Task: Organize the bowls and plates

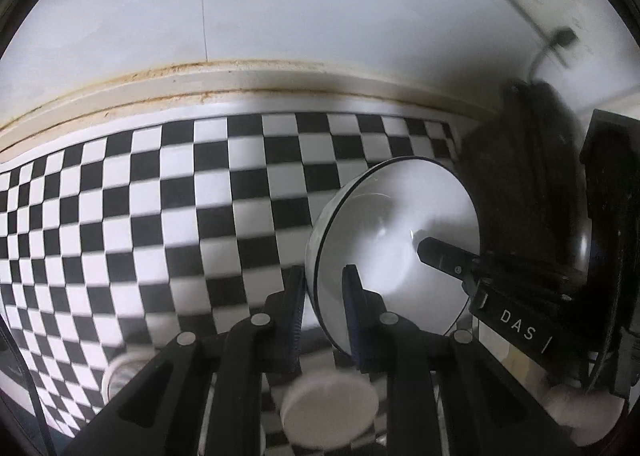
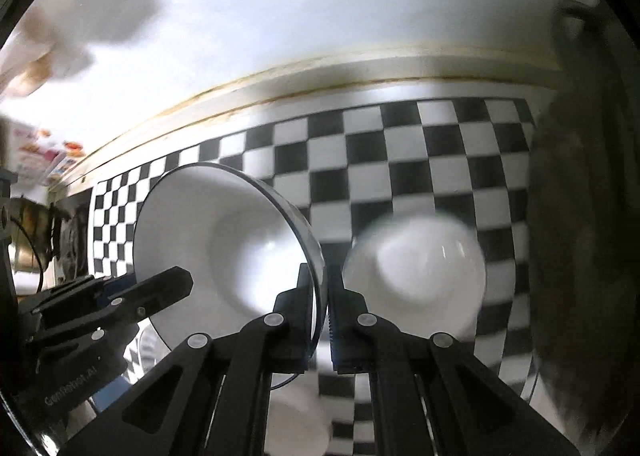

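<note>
A white bowl (image 1: 392,236) with a thin dark rim hangs tilted above the checkered cloth (image 1: 160,216). My left gripper (image 1: 324,296) is shut on its near rim, one pad inside and one outside. The right gripper's finger (image 1: 440,256) reaches into the bowl from the opposite side. In the right wrist view my right gripper (image 2: 324,300) is shut on the rim of the same bowl (image 2: 224,240), and the left gripper's finger (image 2: 168,288) lies inside it at the left. A second white bowl (image 2: 416,272), blurred, sits lower on the cloth (image 2: 400,160).
A raised cream ledge (image 1: 240,80) borders the cloth at the back. A white round dish (image 1: 328,412) and a clear cup (image 1: 120,376) lie below the left gripper. A large dark rounded object (image 2: 580,216) fills the right side. Colourful packets (image 2: 40,156) lie far left.
</note>
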`<state>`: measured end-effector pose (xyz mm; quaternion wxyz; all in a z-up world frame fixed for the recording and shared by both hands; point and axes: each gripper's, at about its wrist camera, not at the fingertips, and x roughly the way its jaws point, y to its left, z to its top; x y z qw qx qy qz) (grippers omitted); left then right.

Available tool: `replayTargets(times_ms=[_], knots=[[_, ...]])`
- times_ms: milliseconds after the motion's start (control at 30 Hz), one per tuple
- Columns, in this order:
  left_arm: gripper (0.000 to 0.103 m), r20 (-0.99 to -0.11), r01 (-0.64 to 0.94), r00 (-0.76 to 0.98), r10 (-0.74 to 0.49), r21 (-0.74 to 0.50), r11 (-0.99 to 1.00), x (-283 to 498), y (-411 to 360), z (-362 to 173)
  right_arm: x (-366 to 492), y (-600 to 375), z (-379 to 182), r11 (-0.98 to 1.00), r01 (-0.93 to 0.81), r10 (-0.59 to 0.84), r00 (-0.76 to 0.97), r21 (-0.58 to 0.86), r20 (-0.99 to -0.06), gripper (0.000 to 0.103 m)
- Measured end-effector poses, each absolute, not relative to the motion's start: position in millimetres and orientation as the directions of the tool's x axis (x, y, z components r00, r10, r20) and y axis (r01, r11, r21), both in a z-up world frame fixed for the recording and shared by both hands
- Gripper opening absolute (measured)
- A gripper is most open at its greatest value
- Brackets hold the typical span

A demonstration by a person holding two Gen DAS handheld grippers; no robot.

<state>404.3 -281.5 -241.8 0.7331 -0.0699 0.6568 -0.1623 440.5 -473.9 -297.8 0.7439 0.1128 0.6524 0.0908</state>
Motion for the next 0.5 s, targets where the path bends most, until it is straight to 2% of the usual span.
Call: replayTargets(times_ms=[233, 500], knots=[[0.017, -0.95, 0.216, 0.009, -0.312, -0.303, 0.928, 333.4, -274.4, -247.1, 341.1, -471.0, -285.5, 0.959, 0.013, 0.281, 0.129, 0.285, -0.951, 0.009], [0.017, -0.958, 0.231, -0.095, -0.269, -0.284, 0.93, 277.9, -269.4, -294.3, 266.0, -464.3, -341.4, 0.948, 0.067, 0.311, 0.025, 0.312, -0.95, 0.009]])
